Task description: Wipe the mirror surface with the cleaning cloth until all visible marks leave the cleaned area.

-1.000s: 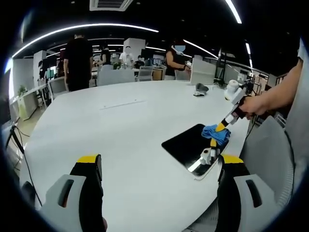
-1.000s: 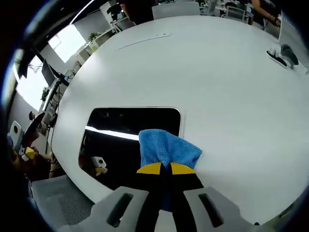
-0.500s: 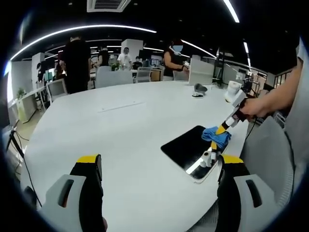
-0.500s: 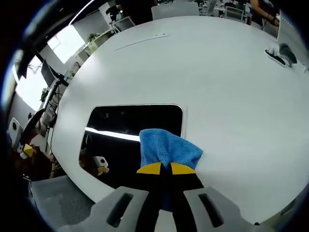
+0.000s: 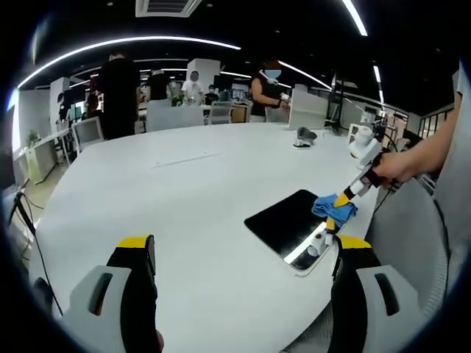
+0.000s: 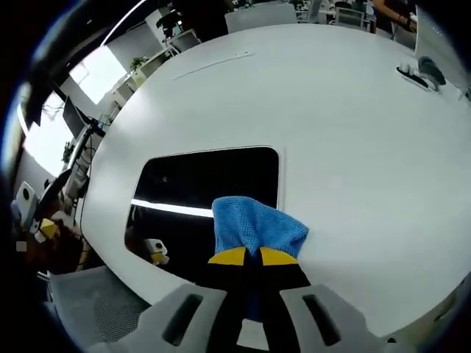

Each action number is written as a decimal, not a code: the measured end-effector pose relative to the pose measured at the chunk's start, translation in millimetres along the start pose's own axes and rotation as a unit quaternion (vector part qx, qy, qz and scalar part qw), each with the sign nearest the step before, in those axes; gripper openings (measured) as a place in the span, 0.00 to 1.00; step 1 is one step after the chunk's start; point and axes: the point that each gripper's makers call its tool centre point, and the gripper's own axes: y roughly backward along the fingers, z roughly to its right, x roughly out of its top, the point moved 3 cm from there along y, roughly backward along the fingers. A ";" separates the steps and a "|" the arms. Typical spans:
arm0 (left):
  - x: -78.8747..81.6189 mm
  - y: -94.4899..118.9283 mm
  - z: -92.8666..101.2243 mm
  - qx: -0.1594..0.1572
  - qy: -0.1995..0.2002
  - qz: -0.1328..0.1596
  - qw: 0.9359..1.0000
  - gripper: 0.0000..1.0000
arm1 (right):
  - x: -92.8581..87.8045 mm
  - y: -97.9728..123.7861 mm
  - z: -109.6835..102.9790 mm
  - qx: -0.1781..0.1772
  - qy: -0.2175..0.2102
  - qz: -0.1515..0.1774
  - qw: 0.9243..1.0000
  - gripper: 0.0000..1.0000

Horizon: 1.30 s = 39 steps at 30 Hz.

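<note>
A flat dark mirror (image 6: 199, 184) with a white rim lies near the edge of the round white table (image 6: 331, 118). My right gripper (image 6: 246, 257) is shut on a blue cleaning cloth (image 6: 254, 224), which sits over the mirror's near corner. In the left gripper view the mirror (image 5: 287, 220) lies at the right, with the cloth (image 5: 333, 208) at its far right corner and the right gripper (image 5: 343, 200) held by a hand. My left gripper (image 5: 243, 254) hangs open over the table, well left of the mirror, with nothing between its jaws.
Several people stand beyond the table's far side among chairs and desks. A small dark object (image 5: 304, 136) rests near the far right rim of the table. A mesh chair (image 6: 81, 305) stands just past the table edge beside the mirror.
The right gripper and cloth have shifted slightly toward the mirror's near right corner, lifting a little away from the middle. The left gripper has stayed put.
</note>
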 end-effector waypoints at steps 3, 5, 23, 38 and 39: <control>-1.2 0.2 0.3 0.000 0.002 -0.001 1.000 0.99 | -0.8 0.2 0.5 0.001 -0.004 0.002 1.000 0.00; -1.6 0.1 0.0 0.000 0.001 -0.002 1.000 0.99 | -2.3 0.6 0.1 0.002 -0.006 0.002 1.000 0.00; -1.7 0.3 1.8 -0.001 0.003 0.001 1.000 0.99 | -14.1 5.3 -1.3 0.003 -0.020 0.004 1.000 0.00; -3.2 1.3 1.6 0.002 0.007 0.003 1.000 0.99 | -14.6 5.5 -2.5 0.004 -0.024 0.003 1.000 0.00; -3.6 1.4 2.1 0.001 0.007 0.002 1.000 0.99 | -14.5 5.6 -2.7 0.004 -0.026 0.004 1.000 0.00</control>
